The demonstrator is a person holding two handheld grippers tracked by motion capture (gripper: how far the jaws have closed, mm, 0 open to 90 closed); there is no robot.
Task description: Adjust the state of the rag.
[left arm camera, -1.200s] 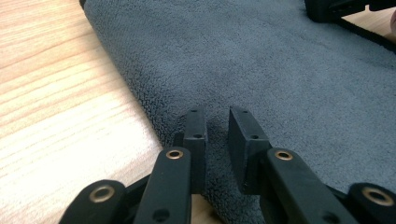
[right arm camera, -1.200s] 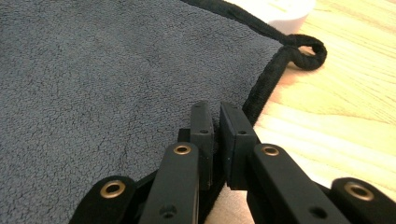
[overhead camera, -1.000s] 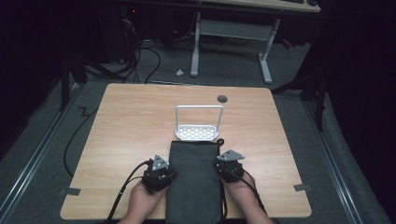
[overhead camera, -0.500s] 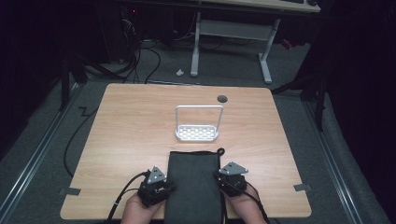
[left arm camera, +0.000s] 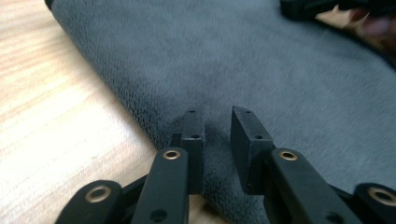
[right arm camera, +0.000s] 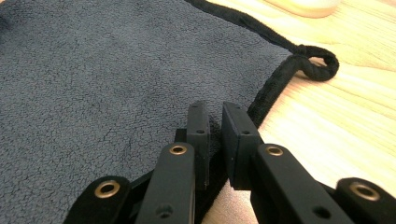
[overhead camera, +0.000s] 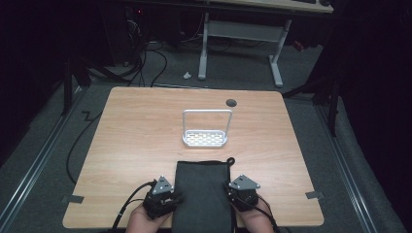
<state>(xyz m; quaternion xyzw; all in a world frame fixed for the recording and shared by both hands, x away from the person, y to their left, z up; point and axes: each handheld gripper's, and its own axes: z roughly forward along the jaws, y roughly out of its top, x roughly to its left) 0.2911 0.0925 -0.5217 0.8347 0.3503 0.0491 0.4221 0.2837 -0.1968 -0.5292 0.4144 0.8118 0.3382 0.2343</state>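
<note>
High view: dark grey towel (overhead camera: 201, 194) flat on the wooden table (overhead camera: 136, 145), near edge running off the bottom of the frame; left gripper (overhead camera: 167, 200) at the towel's left edge, right gripper (overhead camera: 233, 196) at its right edge, one hand behind each; hanging loop (overhead camera: 230, 160) at the far right corner, ahead of the right gripper; white wire rack (overhead camera: 206, 130) farther out, well beyond both sets of fingers, apart from the towel; dark round hole (overhead camera: 231, 103) in the tabletop beyond the rack.

Left gripper view: two black fingers (left arm camera: 192, 135) with a narrow gap, a ridge of towel (left arm camera: 261, 70) edge rising between them; pinched, though contact of the pads with the cloth not fully clear; bare wood to the left of the fingers, cloth spreading ahead and to the right; other gripper and hand blurred at top right.

Right gripper view: fingers (right arm camera: 239, 135) nearly pressed together over the towel's (right arm camera: 102, 84) hemmed edge, seam passing under and between them; firm grip on the hem impossible to confirm; cloth ahead and left of the fingers, bare wood to the right; hanging loop (right arm camera: 317, 63) ahead and right of the fingertips, lying flat on the table.
</note>
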